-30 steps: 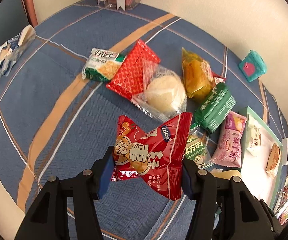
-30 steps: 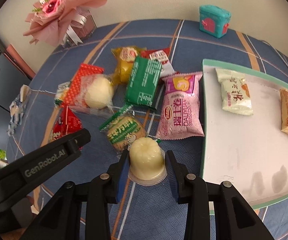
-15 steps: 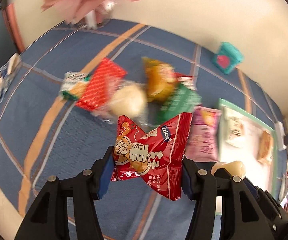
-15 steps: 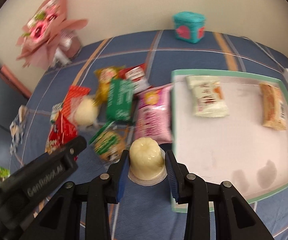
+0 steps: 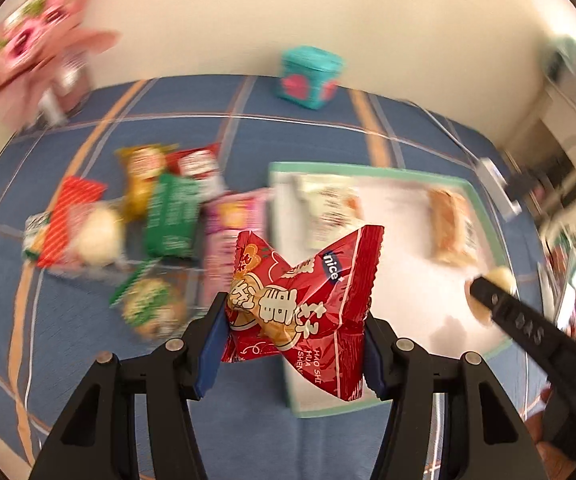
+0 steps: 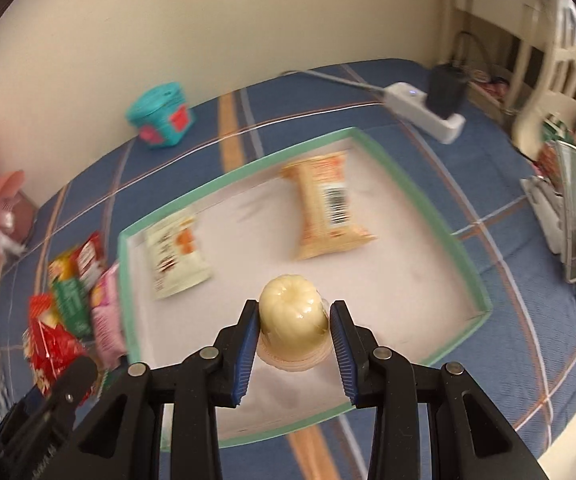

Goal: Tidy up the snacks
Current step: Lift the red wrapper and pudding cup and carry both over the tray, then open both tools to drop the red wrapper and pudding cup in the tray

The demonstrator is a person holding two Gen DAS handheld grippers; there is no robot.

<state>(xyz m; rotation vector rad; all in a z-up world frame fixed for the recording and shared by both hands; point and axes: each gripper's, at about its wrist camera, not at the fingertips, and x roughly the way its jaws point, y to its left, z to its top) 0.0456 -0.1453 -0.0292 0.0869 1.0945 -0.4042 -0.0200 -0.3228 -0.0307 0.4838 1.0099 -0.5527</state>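
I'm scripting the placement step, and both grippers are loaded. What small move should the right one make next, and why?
Probably lower the right gripper and release. It holds the jelly cup over bare tray floor, near the front rim, apart from the white packet and the orange packet.

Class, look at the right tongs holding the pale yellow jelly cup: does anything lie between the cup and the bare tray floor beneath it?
Nothing visible does. The pale yellow jelly cup hangs over bare floor of the green-rimmed white tray; the white packet and orange packet lie farther back.
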